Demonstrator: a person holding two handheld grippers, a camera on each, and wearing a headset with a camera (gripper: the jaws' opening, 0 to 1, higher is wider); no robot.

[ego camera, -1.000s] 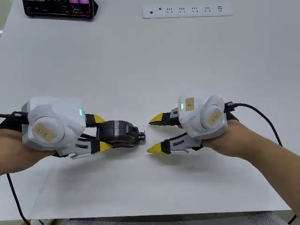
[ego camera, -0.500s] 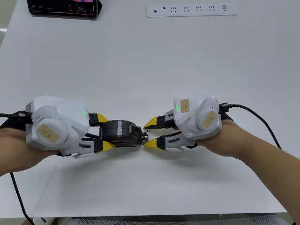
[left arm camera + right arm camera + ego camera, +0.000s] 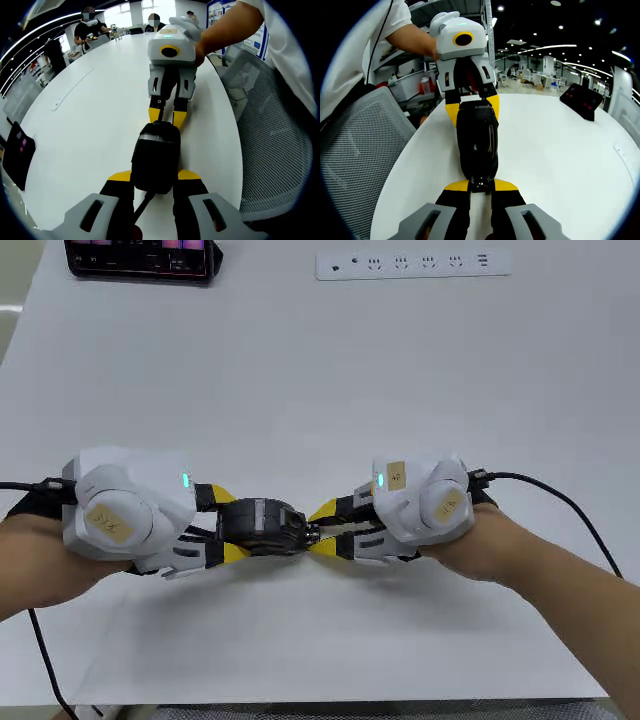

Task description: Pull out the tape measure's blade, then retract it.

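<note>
A black tape measure (image 3: 259,525) lies on the white table (image 3: 300,390), held in my left gripper (image 3: 226,523), whose yellow-tipped jaws are shut on its case (image 3: 155,155). My right gripper (image 3: 320,528) faces it from the right, its jaws closed on the blade's end hook at the case mouth (image 3: 481,184). In the right gripper view the black case (image 3: 477,140) stretches away from the jaws toward the left gripper (image 3: 470,102). In the left gripper view the right gripper (image 3: 167,117) meets the case's far end. No length of blade shows.
A white power strip (image 3: 415,262) lies at the table's far edge, and a black device (image 3: 140,257) sits at the far left. A black cable (image 3: 560,502) trails right from the right gripper. A mesh chair (image 3: 265,140) stands beside the table, with people (image 3: 90,25) seated far off.
My right gripper has moved left up to the tape measure and gone from wide open to shut at the case mouth. The left gripper keeps its hold on the case.
</note>
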